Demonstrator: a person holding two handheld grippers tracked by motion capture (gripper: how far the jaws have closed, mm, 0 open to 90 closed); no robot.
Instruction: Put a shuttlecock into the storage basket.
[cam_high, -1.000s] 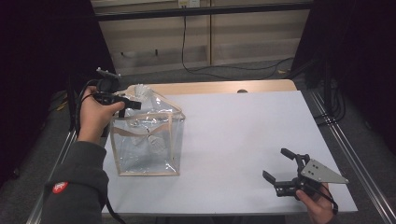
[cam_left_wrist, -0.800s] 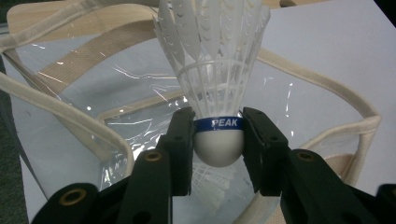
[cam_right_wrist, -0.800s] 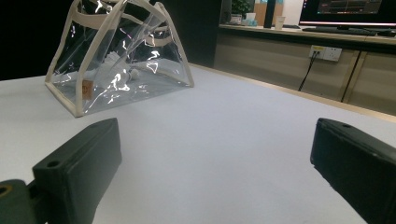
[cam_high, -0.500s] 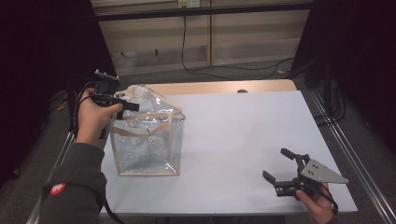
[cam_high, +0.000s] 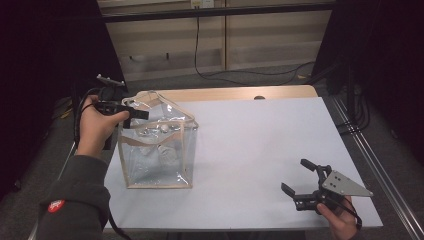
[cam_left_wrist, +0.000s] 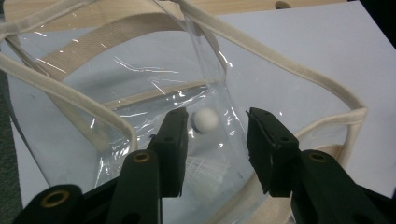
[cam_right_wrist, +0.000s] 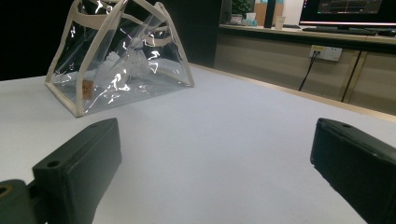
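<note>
A clear plastic bag (cam_high: 157, 150) with beige trim stands open at the table's left side. Inside it lies a white shuttlecock (cam_high: 164, 150); its round cork (cam_left_wrist: 205, 120) shows between the jaws in the left gripper view. My left gripper (cam_high: 137, 114) is held at the bag's top left rim, over its mouth. It (cam_left_wrist: 217, 133) is open, and a fold of the clear wall (cam_left_wrist: 212, 79) runs down into the gap without being pinched. My right gripper (cam_high: 295, 175) rests wide open near the table's front right corner, pointing at the bag (cam_right_wrist: 121, 56) with nothing between its jaws (cam_right_wrist: 215, 154).
The pale grey table (cam_high: 260, 140) has a wooden strip along its far edge. Metal rails (cam_high: 372, 165) run along the right side. Cables (cam_high: 235, 75) lie on the floor behind. A counter with a monitor (cam_right_wrist: 350, 9) stands beyond the table.
My left gripper has dipped slightly toward the bag's mouth. The right gripper and the bag have stayed where they were.
</note>
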